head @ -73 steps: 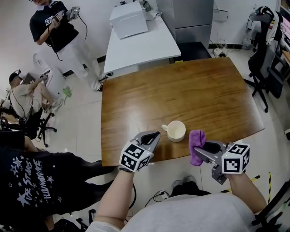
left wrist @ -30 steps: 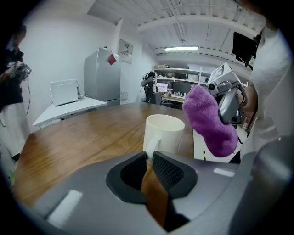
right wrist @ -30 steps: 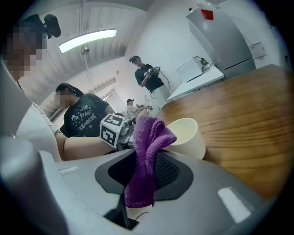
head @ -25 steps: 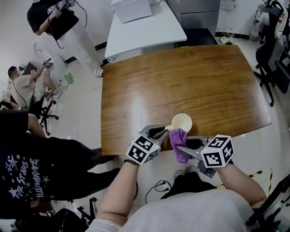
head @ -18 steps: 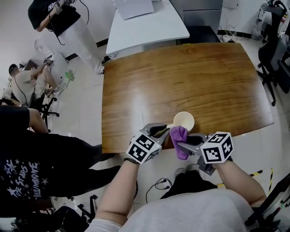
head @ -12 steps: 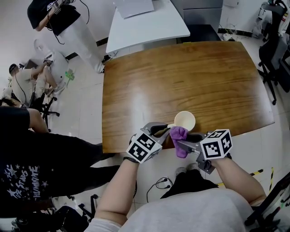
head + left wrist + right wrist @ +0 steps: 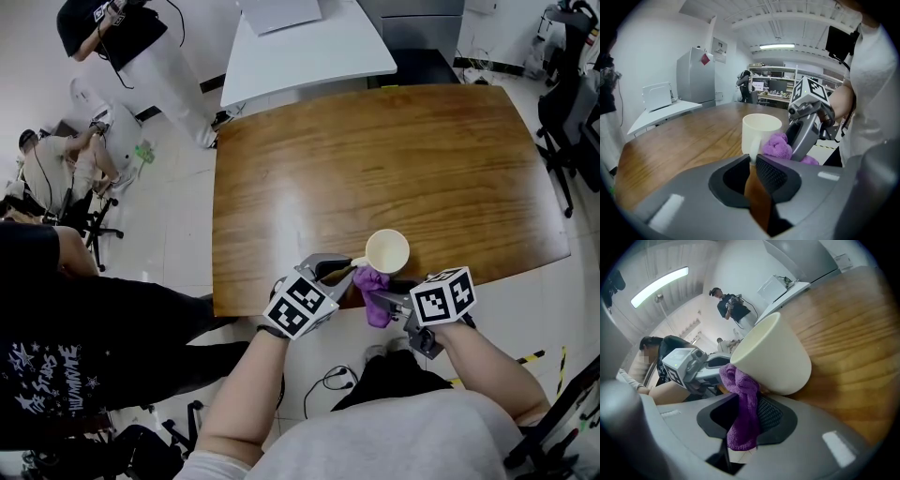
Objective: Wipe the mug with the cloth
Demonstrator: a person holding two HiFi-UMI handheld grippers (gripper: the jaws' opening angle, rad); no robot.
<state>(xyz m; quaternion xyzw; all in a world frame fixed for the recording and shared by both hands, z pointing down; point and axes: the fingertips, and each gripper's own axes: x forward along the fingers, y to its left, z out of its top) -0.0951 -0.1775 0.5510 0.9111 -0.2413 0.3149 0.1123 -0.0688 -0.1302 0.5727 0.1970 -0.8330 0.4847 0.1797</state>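
Observation:
A cream mug (image 7: pixel 387 251) stands near the front edge of the wooden table (image 7: pixel 375 159). My left gripper (image 7: pixel 339 271) is shut on the mug's handle, which sits between its jaws in the left gripper view (image 7: pixel 753 161). My right gripper (image 7: pixel 385 299) is shut on a purple cloth (image 7: pixel 374 285) and presses it against the mug's near side. In the right gripper view the cloth (image 7: pixel 743 413) hangs between the jaws and touches the mug (image 7: pixel 773 357) just below the rim. The left gripper view shows the cloth (image 7: pixel 778 146) bunched at the mug's (image 7: pixel 759 131) base.
The table's front edge (image 7: pixel 281 305) lies right under both grippers. A white table (image 7: pixel 300 47) stands behind the wooden one. People stand and sit at the left (image 7: pixel 103 37), and office chairs (image 7: pixel 572 103) are at the right.
At first the left gripper was apart from the mug and the cloth was held off to its right. Since then the left gripper took the handle and the cloth reached the mug; lately both shifted slightly right.

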